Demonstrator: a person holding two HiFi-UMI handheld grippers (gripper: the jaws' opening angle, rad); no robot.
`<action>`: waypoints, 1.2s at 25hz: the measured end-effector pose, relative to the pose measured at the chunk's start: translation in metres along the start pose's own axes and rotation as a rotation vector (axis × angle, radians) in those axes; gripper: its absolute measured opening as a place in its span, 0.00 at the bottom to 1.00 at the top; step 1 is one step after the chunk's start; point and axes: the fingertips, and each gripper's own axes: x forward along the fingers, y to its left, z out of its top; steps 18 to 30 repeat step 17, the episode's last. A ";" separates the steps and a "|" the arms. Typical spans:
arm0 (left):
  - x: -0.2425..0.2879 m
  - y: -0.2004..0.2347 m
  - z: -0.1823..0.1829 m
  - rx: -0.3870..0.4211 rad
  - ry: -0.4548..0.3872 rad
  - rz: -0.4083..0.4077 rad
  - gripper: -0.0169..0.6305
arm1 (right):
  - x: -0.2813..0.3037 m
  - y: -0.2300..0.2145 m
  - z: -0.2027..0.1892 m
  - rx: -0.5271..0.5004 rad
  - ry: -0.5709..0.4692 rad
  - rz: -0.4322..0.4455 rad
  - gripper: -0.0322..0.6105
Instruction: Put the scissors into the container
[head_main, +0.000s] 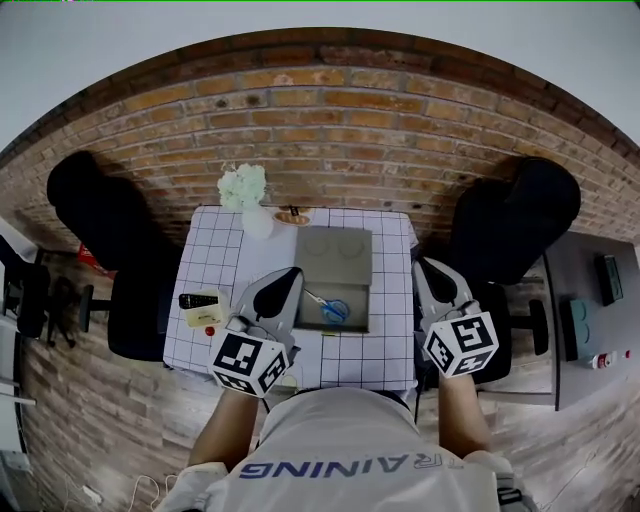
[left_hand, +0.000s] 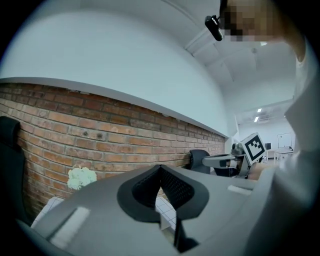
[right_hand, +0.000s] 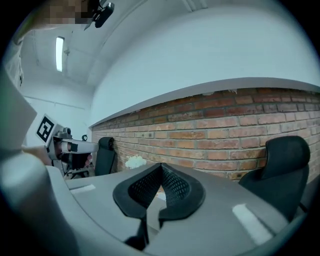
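Note:
Scissors with blue handles (head_main: 334, 310) lie inside the grey container (head_main: 335, 252), near its front edge, on the checked tablecloth (head_main: 220, 255). My left gripper (head_main: 291, 272) hovers over the container's left front corner, a little left of the scissors. Its jaws meet at the tips and hold nothing; the left gripper view shows the left gripper (left_hand: 160, 169) pointing up at the brick wall. My right gripper (head_main: 426, 264) hangs off the table's right edge, shut and empty. In its own view the right gripper (right_hand: 160, 167) also faces the wall.
White flowers (head_main: 243, 186) in a vase stand at the table's back left, with a small dish (head_main: 292, 216) beside them. A black remote (head_main: 198, 300) and a pale box (head_main: 205, 318) lie front left. Black chairs (head_main: 100, 215) (head_main: 520, 215) flank the table. A grey desk (head_main: 590, 300) is at the right.

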 end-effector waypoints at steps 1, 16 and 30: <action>0.001 -0.001 -0.001 -0.003 0.002 -0.002 0.03 | 0.000 0.000 -0.002 0.003 0.006 0.004 0.07; 0.002 -0.005 -0.008 -0.011 -0.002 0.025 0.03 | 0.005 0.001 -0.010 0.008 0.015 0.042 0.07; 0.002 -0.004 -0.009 -0.009 -0.002 0.027 0.03 | 0.005 0.001 -0.010 0.010 0.010 0.044 0.07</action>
